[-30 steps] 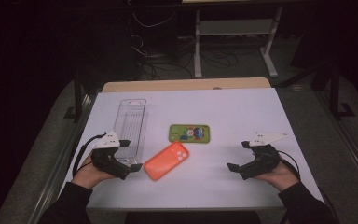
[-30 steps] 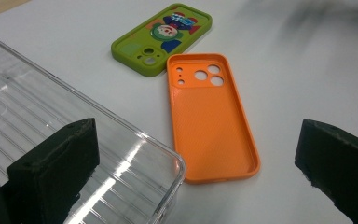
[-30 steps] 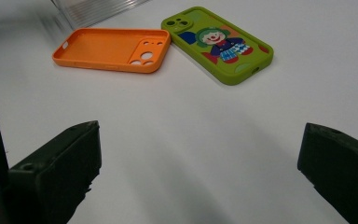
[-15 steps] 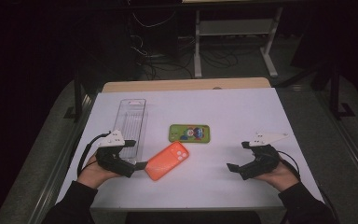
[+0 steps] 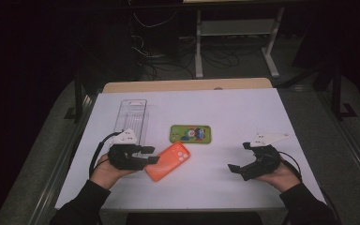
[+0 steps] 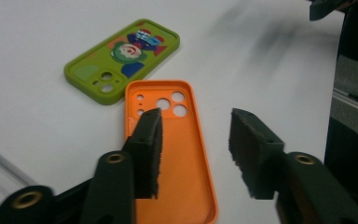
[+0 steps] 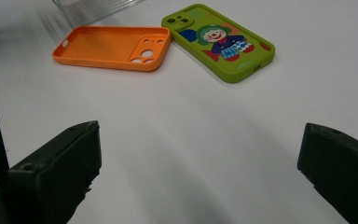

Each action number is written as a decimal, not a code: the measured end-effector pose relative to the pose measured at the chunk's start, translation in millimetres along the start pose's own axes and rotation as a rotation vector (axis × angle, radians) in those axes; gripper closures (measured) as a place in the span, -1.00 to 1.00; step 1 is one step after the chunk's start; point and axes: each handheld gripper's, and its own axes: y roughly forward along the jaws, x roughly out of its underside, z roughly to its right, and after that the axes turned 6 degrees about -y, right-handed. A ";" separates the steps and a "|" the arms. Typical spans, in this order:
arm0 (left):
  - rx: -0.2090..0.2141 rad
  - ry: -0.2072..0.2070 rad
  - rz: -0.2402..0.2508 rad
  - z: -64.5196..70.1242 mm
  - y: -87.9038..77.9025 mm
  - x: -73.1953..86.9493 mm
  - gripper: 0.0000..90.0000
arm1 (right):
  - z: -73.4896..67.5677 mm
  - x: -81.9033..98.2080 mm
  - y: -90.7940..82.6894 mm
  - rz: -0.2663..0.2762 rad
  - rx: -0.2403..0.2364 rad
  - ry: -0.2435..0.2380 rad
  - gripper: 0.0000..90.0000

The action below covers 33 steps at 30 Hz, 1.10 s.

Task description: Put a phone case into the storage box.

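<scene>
At the near edge of the white desk (image 5: 243, 117) I held one gripper in each hand. The left gripper (image 5: 151, 155), toward the near left corner, had just been closing its fingers (image 6: 149, 140). In the left gripper view they stood part-way narrowed, astride the near end of the orange phone case (image 5: 168, 161). One finger stood over the case's inside and the other beyond its long edge, and I could not tell whether either pad touched it. The case lay hollow side up, flat on the desk, slanted, its camera holes at the far end. The right gripper (image 5: 238, 157), toward the near right corner, rested with its fingers (image 7: 70, 158) spread wide and only bare desk between them. Just beyond the orange case, near the middle of the desk, lay the green phone case (image 5: 190, 133), printed side up with a clown figure, its corner close beside the orange one. Farther, toward the left edge, a clear plastic tray (image 5: 132, 117) lay lengthwise, pointing to the far edge.
</scene>
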 end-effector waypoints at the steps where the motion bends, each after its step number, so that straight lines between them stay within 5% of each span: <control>1: 0.007 -0.002 -0.009 0.3 2.8 0.2 0.44 | 0.0 0.1 0.0 0.002 0.000 -0.001 -1.00; 8: 0.017 -0.001 -0.103 4.7 22.3 4.4 0.99 | -0.7 0.1 0.1 -0.003 0.000 0.002 -1.00; 17: -0.029 0.034 -0.211 8.1 36.5 15.0 0.99 | -0.8 0.1 0.8 -0.004 0.002 -0.001 -1.00; 33: -0.054 -0.002 -0.291 8.4 48.3 27.8 0.99 | -1.1 0.0 1.1 -0.006 -0.002 -0.002 -1.00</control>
